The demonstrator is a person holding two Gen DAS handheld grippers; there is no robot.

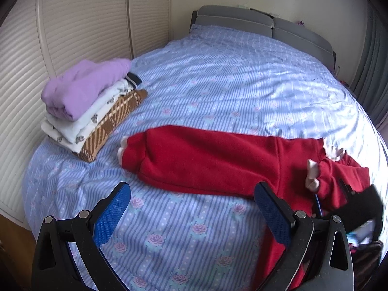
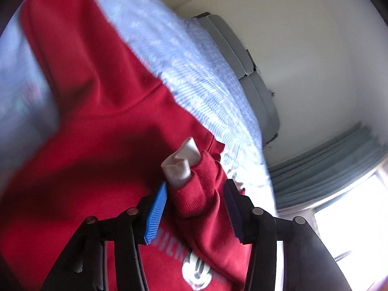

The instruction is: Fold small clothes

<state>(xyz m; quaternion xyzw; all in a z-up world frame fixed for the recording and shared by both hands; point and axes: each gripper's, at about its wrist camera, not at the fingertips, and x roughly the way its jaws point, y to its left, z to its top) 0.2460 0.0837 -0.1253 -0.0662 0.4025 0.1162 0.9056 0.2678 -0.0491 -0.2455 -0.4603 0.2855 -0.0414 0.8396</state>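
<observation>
A small red sweatshirt [image 1: 213,160] with pale cuffs lies spread across the blue striped bed sheet [image 1: 218,84]. My left gripper [image 1: 191,194] is open and empty, hovering just in front of the sweatshirt's lower edge. My right gripper [image 2: 196,194] is partly open around a red sleeve [image 2: 198,189] with a white cuff [image 2: 179,165]; its jaws stand apart on either side of the sleeve, above the sweatshirt [image 2: 97,97]. The right gripper shows blurred at the right edge of the left wrist view [image 1: 359,206].
A pile of folded clothes [image 1: 92,106], purple on top, sits at the left of the bed. Slatted wardrobe doors [image 1: 72,24] stand behind it. A grey headboard [image 1: 242,21] is at the far end. Curtains [image 2: 327,155] and a window are to the right.
</observation>
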